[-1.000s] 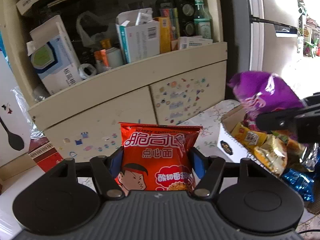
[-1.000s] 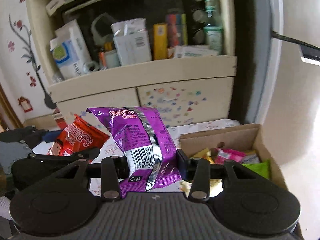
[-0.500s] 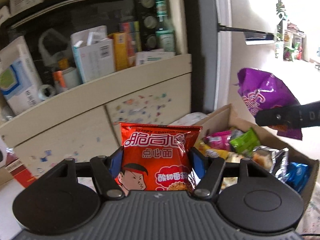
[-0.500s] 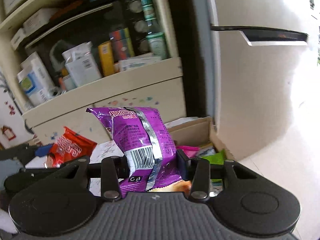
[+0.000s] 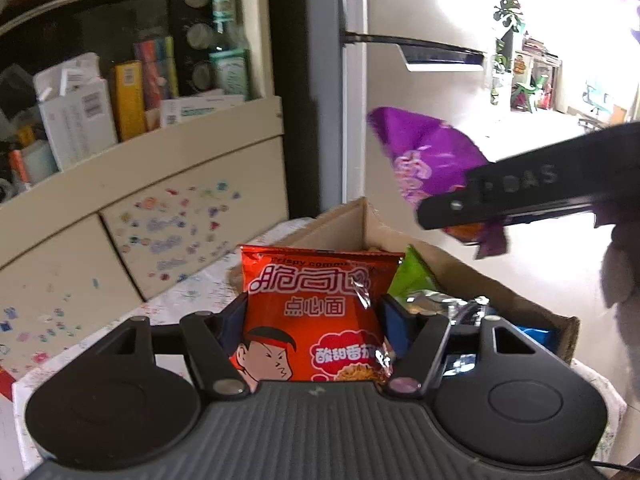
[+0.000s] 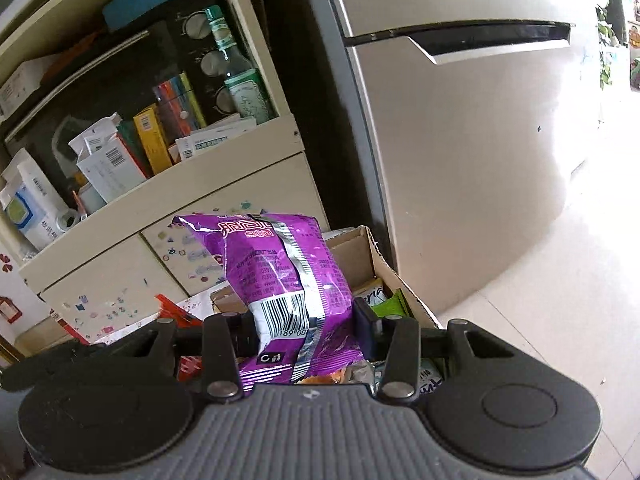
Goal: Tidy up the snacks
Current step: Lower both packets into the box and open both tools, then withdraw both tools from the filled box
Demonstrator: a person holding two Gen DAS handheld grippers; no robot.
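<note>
My left gripper (image 5: 312, 316) is shut on a red snack packet (image 5: 312, 320) with a cartoon face, held upright in front of the cardboard box (image 5: 472, 272). My right gripper (image 6: 304, 324) is shut on a purple snack packet (image 6: 284, 280), barcode side toward the camera, above the near end of the box (image 6: 380, 268). In the left wrist view the purple packet (image 5: 424, 156) hangs above the box's right side, clamped by a black finger (image 5: 512, 192) of the right gripper. Green, silver and blue packets (image 5: 432, 300) lie inside the box.
A cream cabinet (image 5: 140, 184) with a cluttered shelf of boxes and a green bottle (image 6: 240, 76) stands behind the table. A beige fridge (image 6: 460, 160) rises right of the box. The table has a patterned cloth (image 5: 188, 296). Bright tiled floor (image 6: 560, 280) lies to the right.
Both grippers swung rightward with their packets still clamped. The box and fridge now fill more of each view, and the purple packet sits higher over the box. The right gripper rolled.
</note>
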